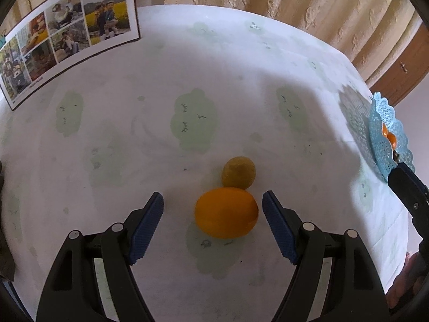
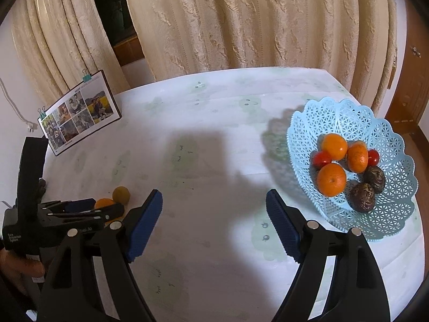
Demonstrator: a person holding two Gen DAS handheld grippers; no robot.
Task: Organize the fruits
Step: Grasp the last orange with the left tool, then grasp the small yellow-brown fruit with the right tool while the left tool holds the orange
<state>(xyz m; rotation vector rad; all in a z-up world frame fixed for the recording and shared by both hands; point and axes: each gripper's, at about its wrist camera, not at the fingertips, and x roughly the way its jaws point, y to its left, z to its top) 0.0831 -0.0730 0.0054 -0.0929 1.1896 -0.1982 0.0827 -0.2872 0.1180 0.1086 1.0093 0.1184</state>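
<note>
Left gripper (image 1: 213, 209) fingers spread wide, orange (image 1: 226, 212) lying between them on the bench (image 1: 241, 80), touching neither pad. Just beyond the fingertips, a dull yellow-green fruit (image 1: 238, 172) touching the orange. Right gripper (image 2: 214, 209) fingers likewise wide apart, nothing between them. Ahead and right of its fingers, light blue lattice basket (image 2: 335, 118) holding three oranges, two small red fruits, two dark wrinkled fruits. Far left, propped photo collage (image 2: 80, 115).

Both tongs (image 1: 213, 209) (image 2: 214, 206) are showing black plastic arms, ribbed blue pads (image 1: 146, 232), silver pivot screws; white lettering marks one body.
</note>
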